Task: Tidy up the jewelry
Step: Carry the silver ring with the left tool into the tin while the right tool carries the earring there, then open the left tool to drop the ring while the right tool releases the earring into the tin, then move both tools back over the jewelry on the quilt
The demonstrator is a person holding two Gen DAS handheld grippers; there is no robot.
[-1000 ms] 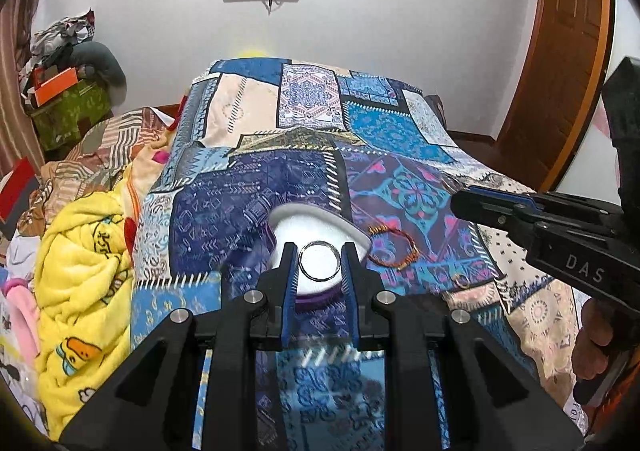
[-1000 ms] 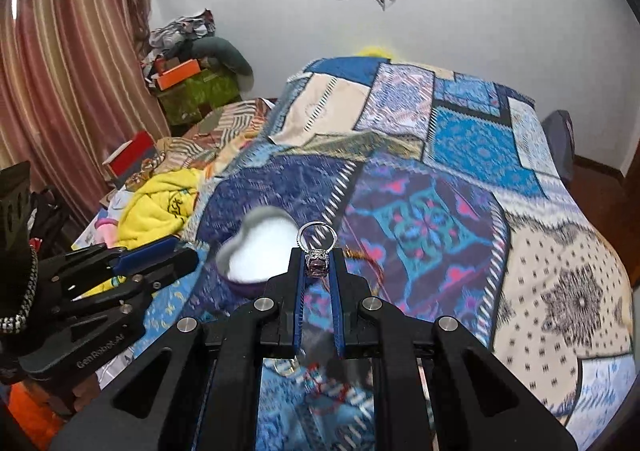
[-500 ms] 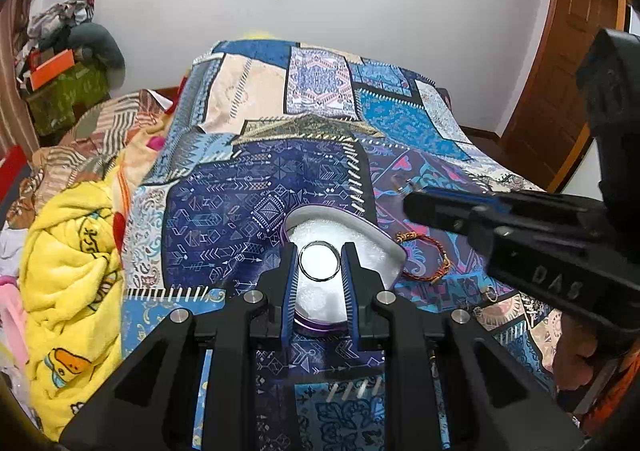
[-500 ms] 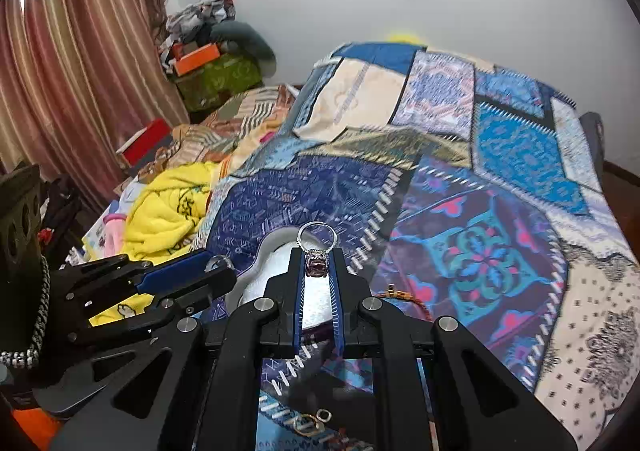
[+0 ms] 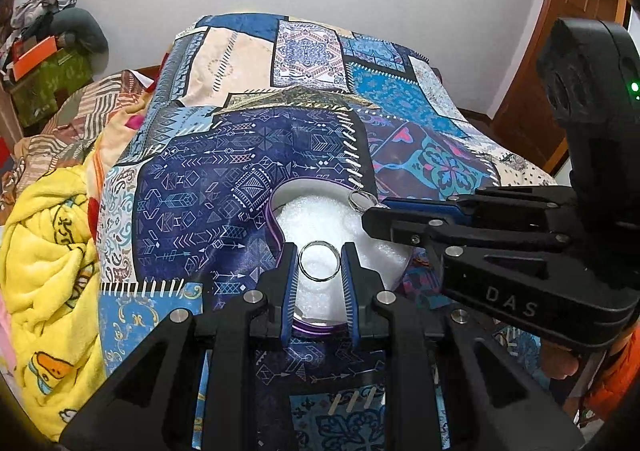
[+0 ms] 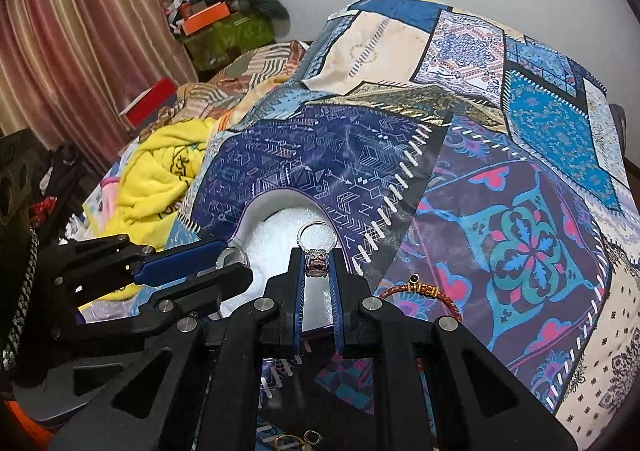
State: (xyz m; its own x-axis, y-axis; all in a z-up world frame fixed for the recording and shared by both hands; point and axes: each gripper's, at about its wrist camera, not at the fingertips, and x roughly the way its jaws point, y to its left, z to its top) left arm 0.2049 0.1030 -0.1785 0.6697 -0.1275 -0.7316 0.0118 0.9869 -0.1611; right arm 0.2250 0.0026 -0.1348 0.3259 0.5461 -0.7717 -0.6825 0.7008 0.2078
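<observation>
A heart-shaped purple box (image 5: pixel 276 229) with white padding lies open on the patchwork bedspread; it also shows in the right wrist view (image 6: pixel 256 211). My left gripper (image 5: pixel 319 263) is shut on a plain silver ring (image 5: pixel 301 265), held just above the padding. My right gripper (image 6: pixel 317 265) is shut on a silver ring with a purple stone (image 6: pixel 317 265), over the box's right side; in the left wrist view that ring (image 5: pixel 357 200) sticks out from the right gripper's fingertips (image 5: pixel 372 215).
A red-and-gold thread bracelet (image 6: pixel 430 291) lies on the bedspread right of the box. Small gold pieces (image 6: pixel 298 440) lie near the front edge. A yellow blanket (image 5: pixel 44 251) is heaped at the left. A wooden door (image 5: pixel 560 63) stands at the right.
Both grippers have moved forward and down, closing in over the open heart box while still holding their rings. The right gripper has come closer to the left one.
</observation>
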